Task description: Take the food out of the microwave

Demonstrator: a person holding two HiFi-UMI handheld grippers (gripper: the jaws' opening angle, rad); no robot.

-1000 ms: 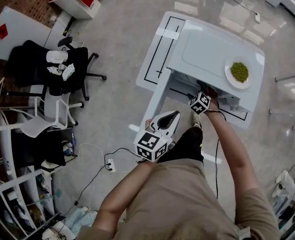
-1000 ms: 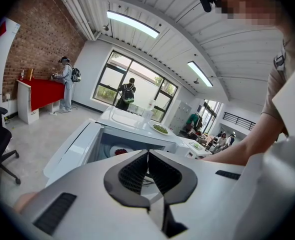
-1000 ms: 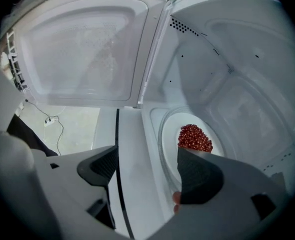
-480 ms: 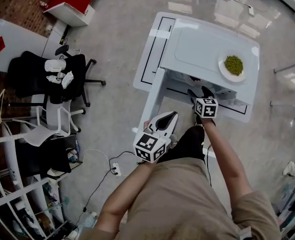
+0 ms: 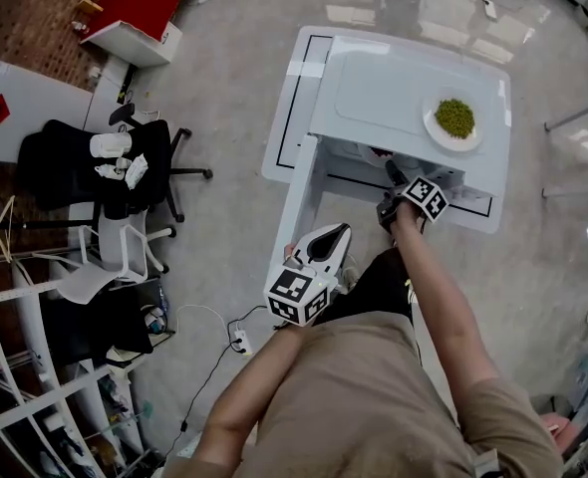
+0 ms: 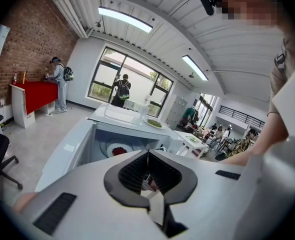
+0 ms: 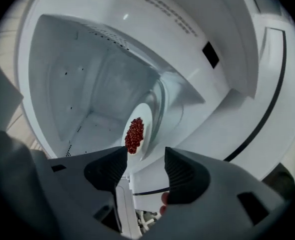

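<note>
We judge that the right gripper (image 7: 145, 160), its jaws apart, just now narrowing and with nothing between them, should enter the microwave (image 7: 82, 79) mouth level. It should pinch the near rim of the plate (image 7: 143, 112) and draw it out flat; the left gripper (image 6: 147, 155) is clenched on nothing. The food (image 7: 134, 135), a heap of small dark-red pieces, lies mid-plate at the centre of the microwave floor.
</note>
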